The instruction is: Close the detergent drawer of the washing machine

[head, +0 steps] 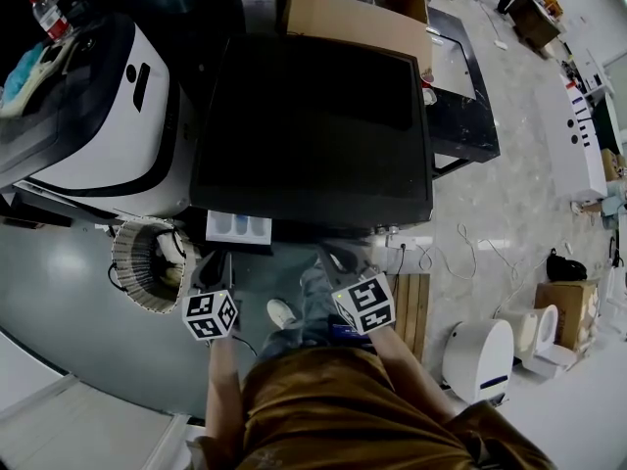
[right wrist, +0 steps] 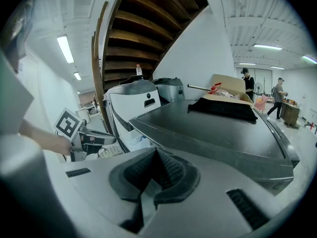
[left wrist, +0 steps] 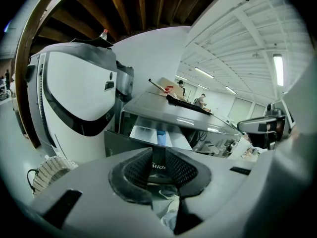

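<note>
Dark plastic fronts the drawer (head: 238, 226), which juts open from the washer's (head: 313, 125) front edge near its left corner, white compartments showing. Your left gripper (left wrist: 154, 155) faces that panel with its tongs narrowly apart and nothing between them. Your right gripper (right wrist: 157, 157) hangs by the front edge further right, tongs pressed together and empty. To close the drawer well, I'd set the left tongs against the middle of the panel and push straight in, level, so it doesn't skew or jam. The washer's lid is dark and smooth, with a cardboard box (head: 358, 18) at its back edge. A white appliance (head: 108, 116) stands left of it, a ribbed basket (head: 137, 262) sits on the pale floor (head: 490, 213), and a wooden stair (right wrist: 148, 19) rises overhead.
</note>
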A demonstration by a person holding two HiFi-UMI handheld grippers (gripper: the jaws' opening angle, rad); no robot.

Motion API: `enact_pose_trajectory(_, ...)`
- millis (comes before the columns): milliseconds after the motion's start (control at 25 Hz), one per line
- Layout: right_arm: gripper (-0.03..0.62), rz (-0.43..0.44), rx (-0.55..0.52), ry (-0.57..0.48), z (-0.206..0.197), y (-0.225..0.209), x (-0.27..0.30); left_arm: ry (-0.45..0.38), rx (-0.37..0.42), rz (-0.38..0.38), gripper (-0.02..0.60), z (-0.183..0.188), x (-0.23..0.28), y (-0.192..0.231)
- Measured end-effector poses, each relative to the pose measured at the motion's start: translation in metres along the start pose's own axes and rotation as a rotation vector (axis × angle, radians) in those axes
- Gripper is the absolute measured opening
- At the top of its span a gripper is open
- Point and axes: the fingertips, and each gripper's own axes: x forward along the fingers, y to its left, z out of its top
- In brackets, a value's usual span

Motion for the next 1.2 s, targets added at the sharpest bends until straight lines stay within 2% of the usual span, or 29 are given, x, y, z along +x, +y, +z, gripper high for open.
enact_pose_trajectory(1200, 0.012, -0.04, 0.009, 0.03, 0.006, -0.016, 0.018, -0.007, 0.01, -0.048, 0.092, 0.026, 0.034, 0.003)
